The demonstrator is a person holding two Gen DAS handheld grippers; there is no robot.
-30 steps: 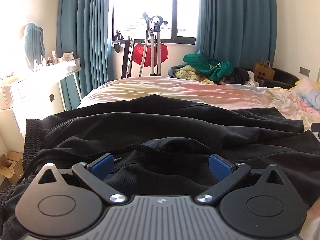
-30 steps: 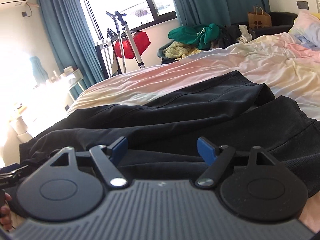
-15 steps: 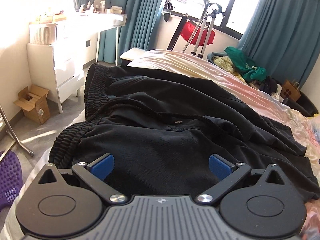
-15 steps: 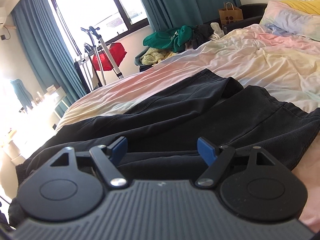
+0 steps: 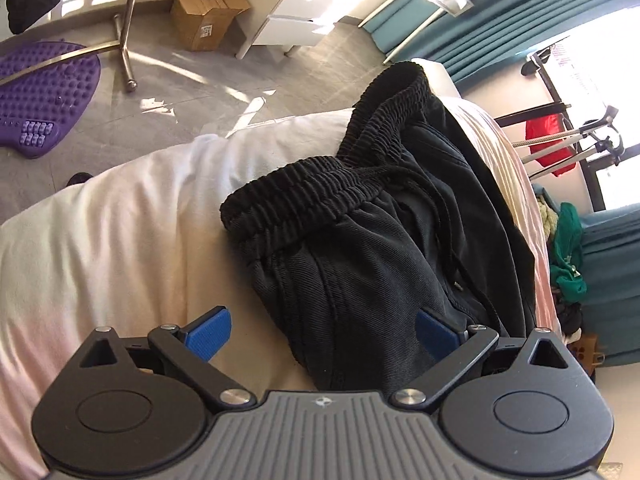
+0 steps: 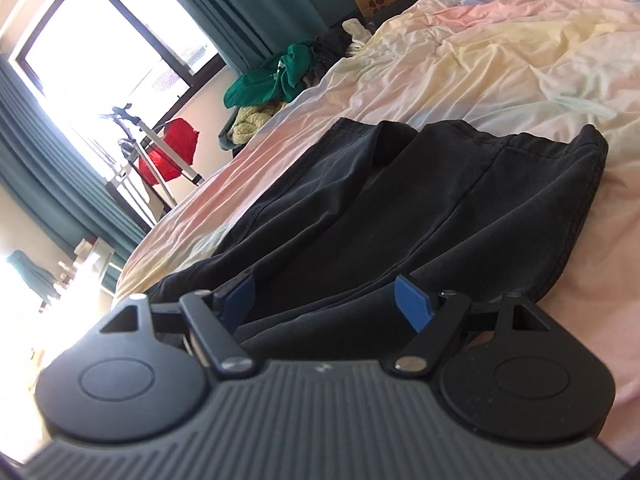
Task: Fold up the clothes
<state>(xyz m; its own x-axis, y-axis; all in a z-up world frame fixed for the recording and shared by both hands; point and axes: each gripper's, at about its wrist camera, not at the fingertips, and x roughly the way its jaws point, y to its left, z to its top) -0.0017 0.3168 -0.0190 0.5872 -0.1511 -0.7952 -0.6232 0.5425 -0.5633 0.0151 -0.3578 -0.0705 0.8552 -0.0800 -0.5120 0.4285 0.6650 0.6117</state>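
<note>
Left wrist view: the left tongs (image 5: 322, 330) gape wide over the bed (image 5: 120, 232), black trousers (image 5: 380, 248) stretching from between the pads toward one o'clock. Right wrist view: the right tongs (image 6: 324, 300) stand wide, trouser legs (image 6: 420, 208) running toward one o'clock.

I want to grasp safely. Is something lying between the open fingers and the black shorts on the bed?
Nothing visible does. The left gripper and the right gripper both sit open directly over the black shorts.

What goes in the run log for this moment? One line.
stage: pre-grasp | left claw: open, near waistband | right claw: open, over black trousers legs | bed: trousers unfolded
</note>
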